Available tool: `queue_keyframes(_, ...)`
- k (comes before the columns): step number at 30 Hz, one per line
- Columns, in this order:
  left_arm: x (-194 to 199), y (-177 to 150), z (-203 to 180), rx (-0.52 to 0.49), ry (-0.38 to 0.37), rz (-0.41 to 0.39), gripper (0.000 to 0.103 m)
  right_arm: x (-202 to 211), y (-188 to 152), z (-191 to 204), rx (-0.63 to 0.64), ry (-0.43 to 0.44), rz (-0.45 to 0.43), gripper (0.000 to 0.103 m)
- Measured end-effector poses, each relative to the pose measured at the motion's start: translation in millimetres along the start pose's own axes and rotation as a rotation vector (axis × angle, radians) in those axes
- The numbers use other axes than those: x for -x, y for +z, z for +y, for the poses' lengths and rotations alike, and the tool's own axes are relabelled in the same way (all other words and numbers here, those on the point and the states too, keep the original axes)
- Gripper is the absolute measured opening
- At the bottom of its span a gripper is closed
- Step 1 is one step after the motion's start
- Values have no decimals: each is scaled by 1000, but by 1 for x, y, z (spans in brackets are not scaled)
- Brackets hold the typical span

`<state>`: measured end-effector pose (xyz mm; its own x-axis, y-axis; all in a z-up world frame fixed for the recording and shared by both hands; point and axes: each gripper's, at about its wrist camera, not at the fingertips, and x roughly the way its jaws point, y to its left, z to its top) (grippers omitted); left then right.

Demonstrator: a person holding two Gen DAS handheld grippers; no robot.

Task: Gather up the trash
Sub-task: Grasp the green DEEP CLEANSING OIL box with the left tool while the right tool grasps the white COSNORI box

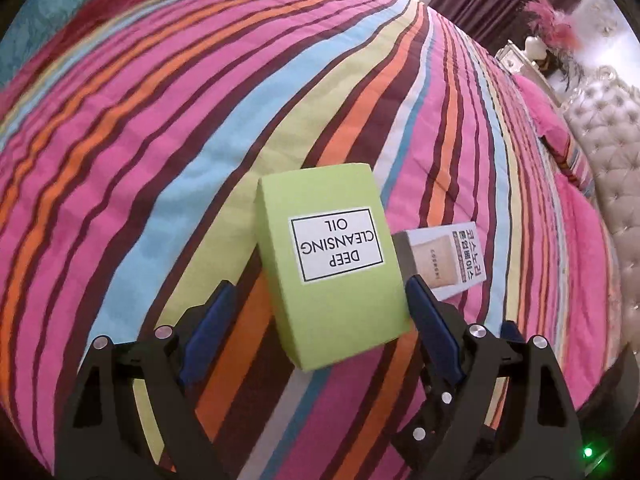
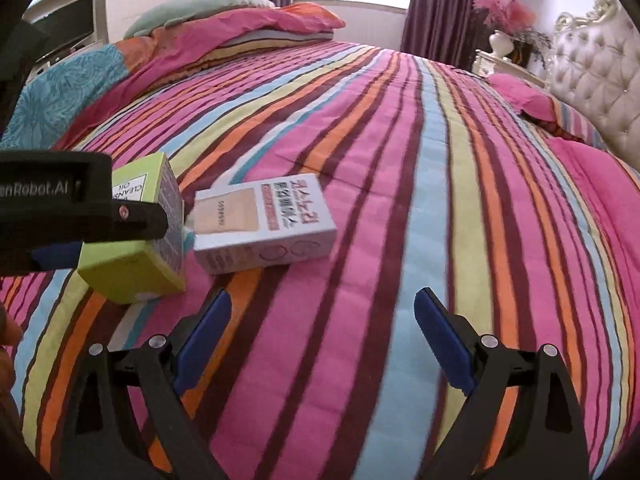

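Observation:
A lime-green carton [image 1: 332, 256] labelled "Deep Cleansing Oil" lies on the striped bedspread [image 1: 160, 140]. My left gripper [image 1: 320, 285] is open and straddles it: the right fingertip sits at the carton's right edge and the left one stands apart from it. Just right of it lies a white carton [image 1: 440, 252] with Korean print. In the right wrist view my right gripper [image 2: 323, 295] is open over bare bedspread [image 2: 400, 160], short of the white carton [image 2: 264, 224]. At the left, the left gripper's body covers part of the green carton [image 2: 136, 268].
Pillows [image 2: 256, 28] and a teal blanket [image 2: 60, 92] are heaped at the far side of the bed. A tufted headboard [image 2: 592, 76] and a pink pillow [image 2: 524, 96] are at the right. A vase with pink feathers [image 2: 504, 24] stands on a nightstand by purple curtains [image 2: 436, 4].

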<state>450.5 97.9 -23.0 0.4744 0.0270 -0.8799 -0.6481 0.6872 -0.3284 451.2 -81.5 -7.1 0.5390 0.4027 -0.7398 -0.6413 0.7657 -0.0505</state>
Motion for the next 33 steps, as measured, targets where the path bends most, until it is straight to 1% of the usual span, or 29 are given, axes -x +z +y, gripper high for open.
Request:
queue_keyframes(2, 0, 5, 7, 0, 0, -3, 84, -3, 4, 5, 14, 21, 2, 88)
queue_keyframes(4, 4, 10, 13, -26, 41, -39, 84, -6, 9, 11, 29, 22, -4, 88)
queue_keyframes(6, 5, 15, 17, -43, 59, -50, 84, -9, 13, 15, 37, 20, -11, 88)
queue_keyframes(9, 5, 24, 27, -52, 60, -43, 84, -16, 20, 16, 32, 33, -8, 88)
queue_keyframes(12, 4, 31, 31, -57, 51, -22, 84, -21, 26, 20, 25, 89, 15, 88)
queue_keyframes(13, 4, 32, 31, -55, 52, -18, 84, -19, 27, 21, 14, 110, 7, 88)
queue_keyframes(16, -1, 36, 31, -41, 47, -2, 84, -17, 29, 18, -46, 126, -14, 88)
queue_keyframes(19, -2, 36, 33, -42, 38, -9, 84, -26, 34, 16, -78, 93, -10, 91)
queue_keyframes(24, -3, 34, 29, -67, 60, -25, 84, -47, 41, 25, -43, 43, 42, 91)
queue_keyframes(27, -6, 30, 25, -112, 62, -40, 82, -57, 44, 24, -60, 30, 77, 91)
queue_keyframes(28, -6, 27, 24, -136, 62, -57, 80, -57, 45, 22, -84, 34, 75, 90)
queue_keyframes(30, -5, 25, 22, -182, 60, -83, 78, -56, 45, 20, -119, 17, 82, 79)
queue_keyframes(31, -4, 25, 21, -202, 53, -88, 77, -52, 43, 20, -127, 13, 78, 76)
queue_keyframes(32, -2, 25, 22, -215, 40, -89, 73, -49, 41, 19, -136, 16, 77, 76)
queue_keyframes(33, 0, 24, 23, -228, 32, -93, 72, -45, 38, 19, -147, 15, 73, 76)
